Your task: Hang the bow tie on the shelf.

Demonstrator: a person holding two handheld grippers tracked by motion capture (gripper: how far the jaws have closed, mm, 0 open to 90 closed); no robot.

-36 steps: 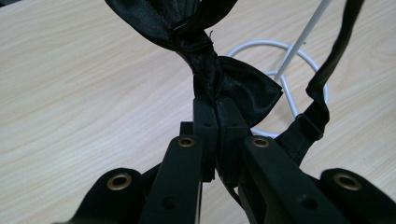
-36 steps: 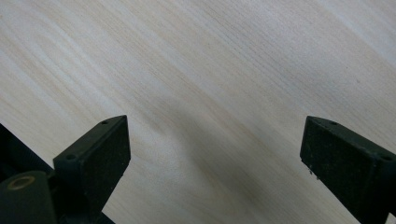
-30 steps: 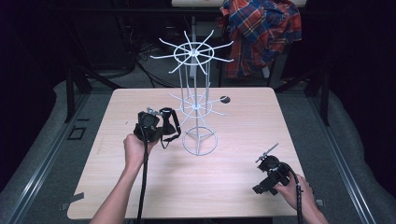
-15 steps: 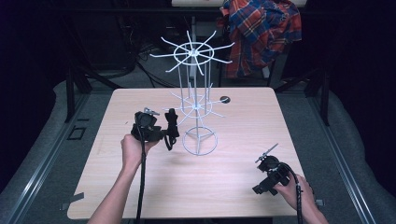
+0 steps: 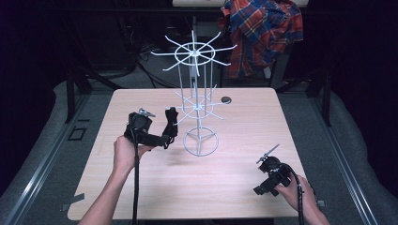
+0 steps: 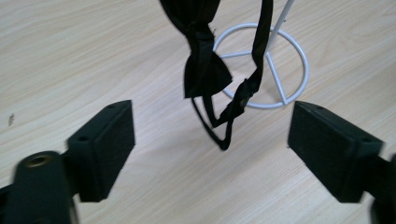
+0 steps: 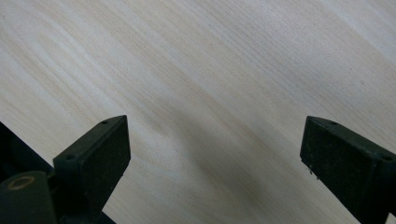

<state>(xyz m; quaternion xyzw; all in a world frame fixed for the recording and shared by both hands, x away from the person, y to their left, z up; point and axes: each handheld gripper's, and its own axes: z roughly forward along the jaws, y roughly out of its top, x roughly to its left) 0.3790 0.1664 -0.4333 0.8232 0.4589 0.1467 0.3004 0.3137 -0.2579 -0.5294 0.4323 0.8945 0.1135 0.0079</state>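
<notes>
Bow tie (image 6: pixel 204 70) hanging off rack (image 6: pixel 266 70), just beyond left hand-held gripper (image 6: pixel 210 140), jaws wide apart, empty.

Left gripper (image 5: pixel 170 127) now lower, nearer the rack's base ring (image 5: pixel 200 142).

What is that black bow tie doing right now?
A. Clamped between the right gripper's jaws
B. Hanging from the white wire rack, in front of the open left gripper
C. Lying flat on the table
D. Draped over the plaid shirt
B: in the left gripper view the bow tie dangles above the table beside the rack's ring base, with the left gripper wide open and clear of it.
</notes>
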